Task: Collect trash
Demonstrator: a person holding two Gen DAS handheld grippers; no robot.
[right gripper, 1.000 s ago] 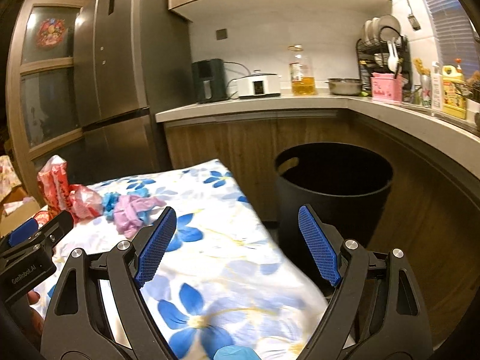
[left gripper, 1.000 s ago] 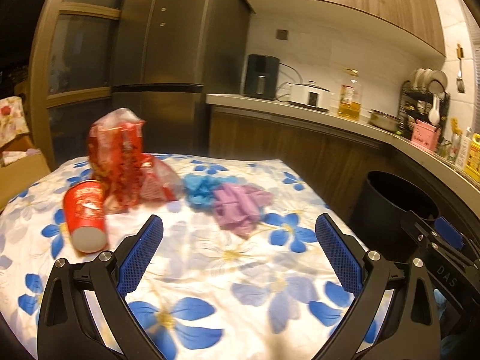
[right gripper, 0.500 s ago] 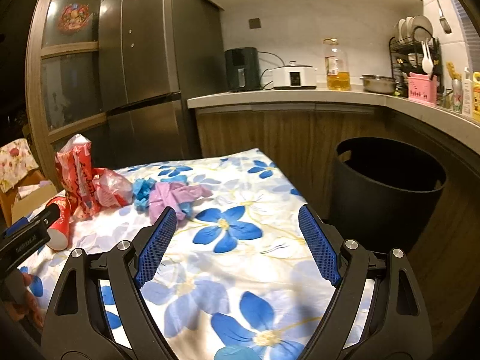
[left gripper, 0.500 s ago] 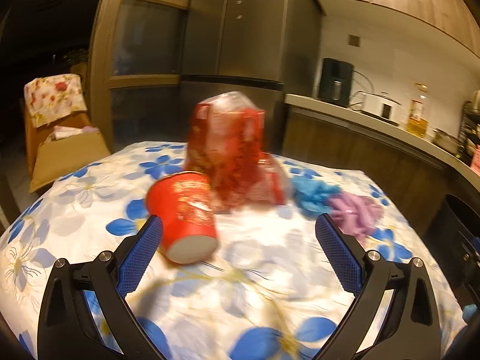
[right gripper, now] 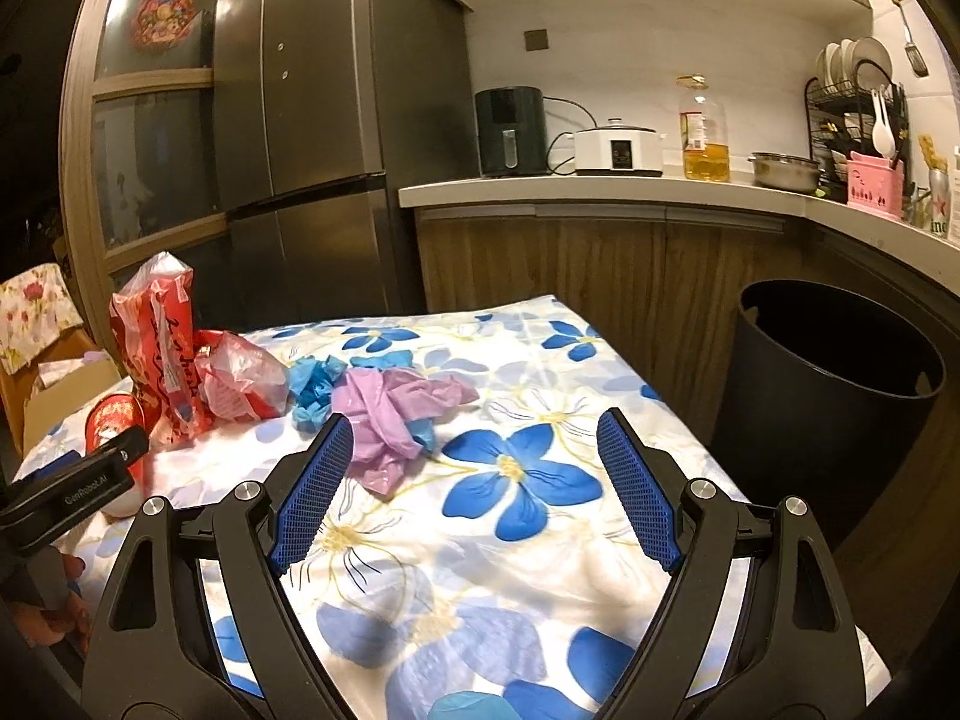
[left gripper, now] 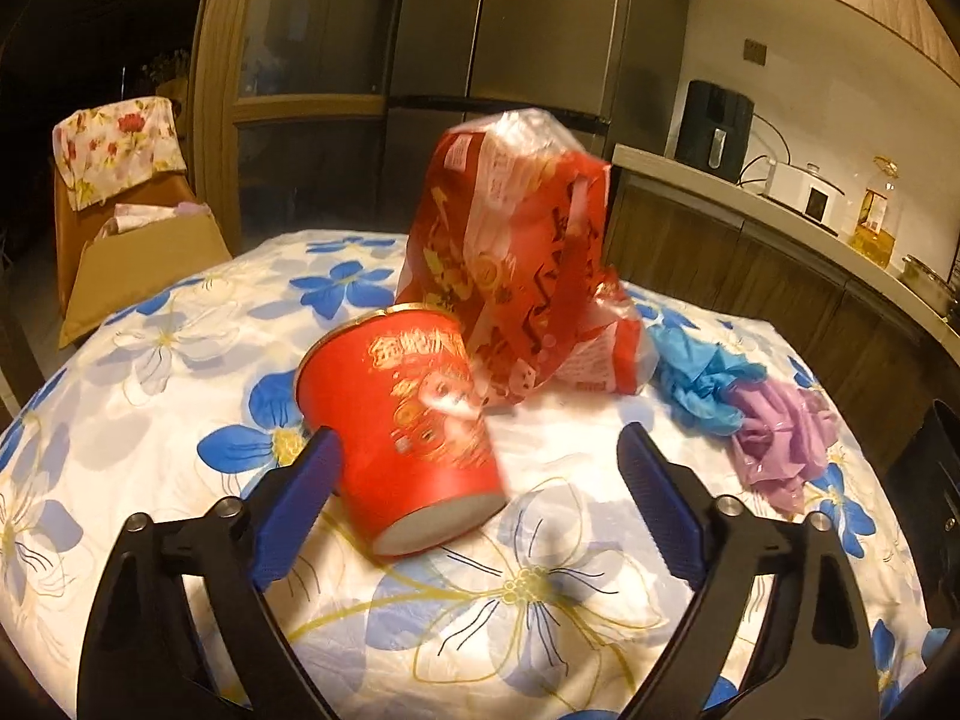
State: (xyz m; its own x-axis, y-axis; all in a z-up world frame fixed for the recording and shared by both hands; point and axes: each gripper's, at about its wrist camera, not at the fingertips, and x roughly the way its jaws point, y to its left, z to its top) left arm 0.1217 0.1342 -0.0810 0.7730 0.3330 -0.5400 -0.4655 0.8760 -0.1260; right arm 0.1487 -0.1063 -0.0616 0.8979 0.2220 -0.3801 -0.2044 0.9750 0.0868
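A red paper cup (left gripper: pixel 396 420) lies on its side on the flower-print tablecloth (left gripper: pixel 540 600). It sits between the fingers of my left gripper (left gripper: pixel 480 441), whose jaws are closing. The left pad (left gripper: pixel 300 480) is close beside the cup and the right pad (left gripper: pixel 654 504) stands apart from it. Behind the cup is a crumpled red plastic bag (left gripper: pixel 510 264). Blue gloves (right gripper: pixel 315 387) and a purple glove (right gripper: pixel 390 414) lie just ahead of my right gripper (right gripper: pixel 474 423), which is open and holds nothing. A black trash bin (right gripper: pixel 828 396) stands beside the table at the right.
A fridge (right gripper: pixel 312 120) and a wooden counter (right gripper: pixel 600 192) with appliances, an oil bottle and a dish rack stand behind the table. On the left are a cardboard box (left gripper: pixel 138 264) and a chair (left gripper: pixel 114 138) draped in floral cloth. The left gripper's body (right gripper: pixel 72 486) shows at the lower left of the right wrist view.
The left gripper swung left and came up to the red cup, and its jaws narrowed. The right gripper moved left over the table toward the gloves; the bin slid to the right of its view.
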